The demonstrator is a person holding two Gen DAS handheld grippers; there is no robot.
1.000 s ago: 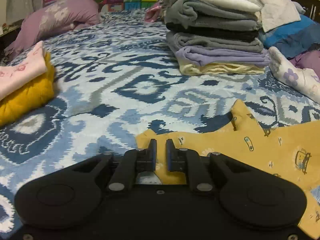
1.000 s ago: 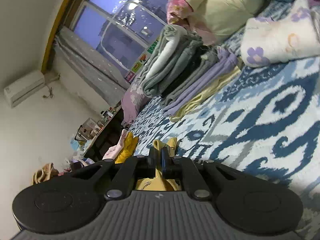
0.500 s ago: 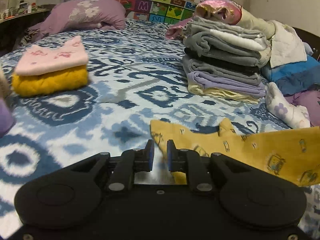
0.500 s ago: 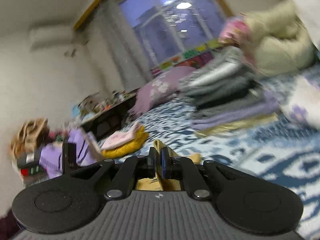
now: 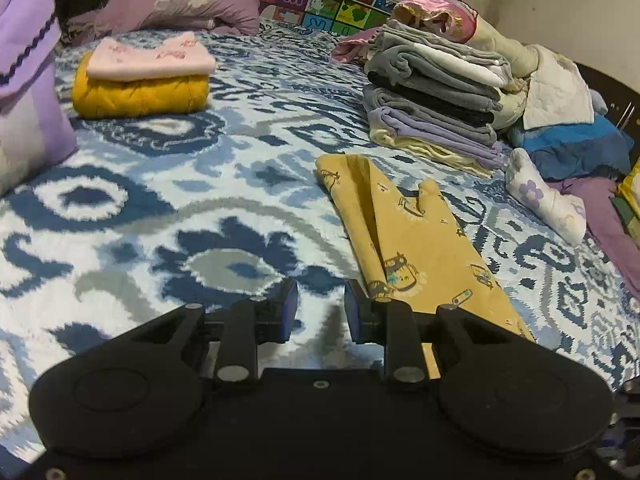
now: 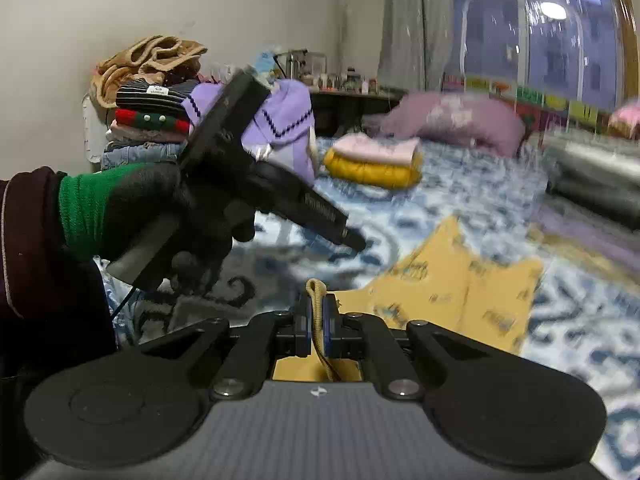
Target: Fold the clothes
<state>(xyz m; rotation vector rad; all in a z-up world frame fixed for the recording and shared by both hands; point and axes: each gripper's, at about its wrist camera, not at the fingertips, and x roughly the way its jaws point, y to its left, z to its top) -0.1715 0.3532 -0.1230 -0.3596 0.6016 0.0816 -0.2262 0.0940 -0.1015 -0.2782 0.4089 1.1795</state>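
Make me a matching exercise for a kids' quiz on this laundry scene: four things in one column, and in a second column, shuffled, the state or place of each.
Things
1. left gripper
2. right gripper
3. pink folded top
4. yellow printed garment

States or places
A. lies flat on the blue patterned bedspread
B. jaws apart, holding nothing
C. rests on the mustard folded garment
D. shut on a yellow cloth edge

Pairs: 1-B, 2-D, 3-C, 4-A
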